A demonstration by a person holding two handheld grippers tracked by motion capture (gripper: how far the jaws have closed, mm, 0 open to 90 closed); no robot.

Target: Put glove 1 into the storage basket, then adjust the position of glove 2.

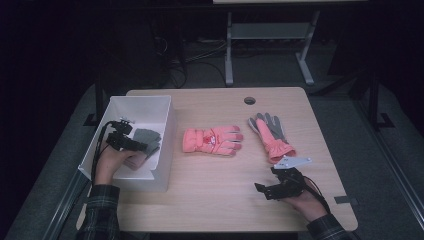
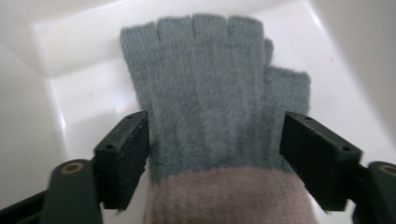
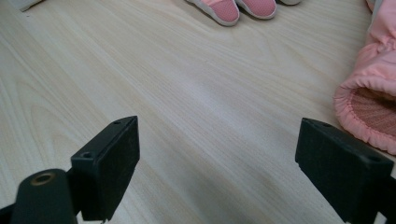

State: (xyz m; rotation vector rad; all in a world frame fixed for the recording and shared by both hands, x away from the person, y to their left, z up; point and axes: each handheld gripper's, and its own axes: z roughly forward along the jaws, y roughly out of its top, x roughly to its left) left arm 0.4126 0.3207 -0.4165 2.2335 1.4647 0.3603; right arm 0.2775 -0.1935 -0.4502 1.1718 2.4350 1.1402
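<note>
A grey knit glove with a dusty-pink cuff lies flat on the bottom of a white bin. My left gripper is low over it and open, one jaw on each side of the glove near the cuff, not pressing on it. From above, the left gripper sits inside the bin, beside the grey glove. My right gripper rests near the table's front right, open. Bare wood shows between the jaws of the right gripper.
A pink ski glove lies mid-table, its fingertips ahead of the right gripper. A second pink glove with a grey palm lies to its right, with its open cuff close beside the right jaw. The table has a cable hole at the back.
</note>
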